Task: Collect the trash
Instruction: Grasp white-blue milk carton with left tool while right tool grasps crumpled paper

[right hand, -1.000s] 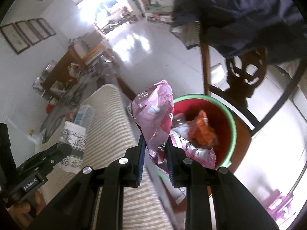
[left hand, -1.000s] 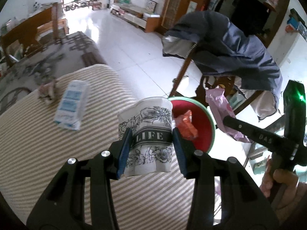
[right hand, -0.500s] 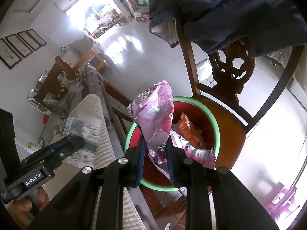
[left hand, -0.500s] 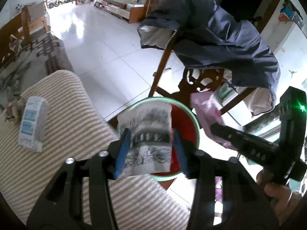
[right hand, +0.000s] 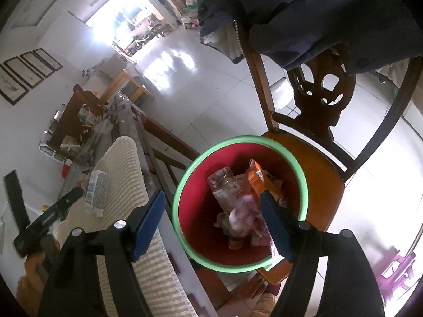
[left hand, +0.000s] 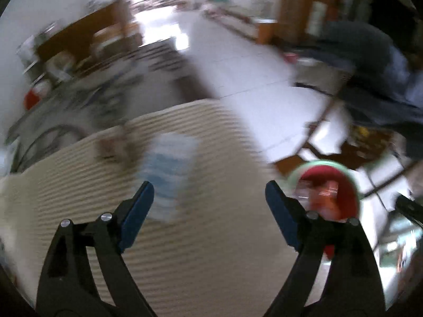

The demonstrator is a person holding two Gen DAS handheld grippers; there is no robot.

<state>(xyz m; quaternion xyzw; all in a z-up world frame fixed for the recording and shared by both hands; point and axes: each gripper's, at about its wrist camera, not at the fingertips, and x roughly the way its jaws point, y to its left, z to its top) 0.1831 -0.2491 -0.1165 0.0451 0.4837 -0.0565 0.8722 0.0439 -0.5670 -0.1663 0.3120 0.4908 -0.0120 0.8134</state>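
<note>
A red bucket with a green rim (right hand: 182, 185) stands on a wooden chair seat (right hand: 312, 158) and holds trash: a pink bag (right hand: 243, 219), an orange wrapper (right hand: 257, 178), a clear plastic piece (right hand: 220, 179). My right gripper (right hand: 211, 222) is open and empty just above the bucket. My left gripper (left hand: 206, 211) is open and empty over the striped cushion (left hand: 185, 251). A blue-and-white carton (left hand: 169, 174) and a crumpled scrap (left hand: 113, 145) lie on the cushion, blurred. The bucket (left hand: 327, 185) shows at the right of the left wrist view.
A dark jacket (right hand: 304, 13) hangs over the carved chair back (right hand: 320, 92). The carton (right hand: 96, 192) and cushion (right hand: 124, 163) also show in the right wrist view. A wooden frame (right hand: 164, 142) runs beside the bucket. White tiled floor (right hand: 201, 89) lies beyond.
Both grippers have opened. The pink bag has dropped from the right gripper into the bucket. The paper cup has left the left gripper, which has swung left, back over the cushion.
</note>
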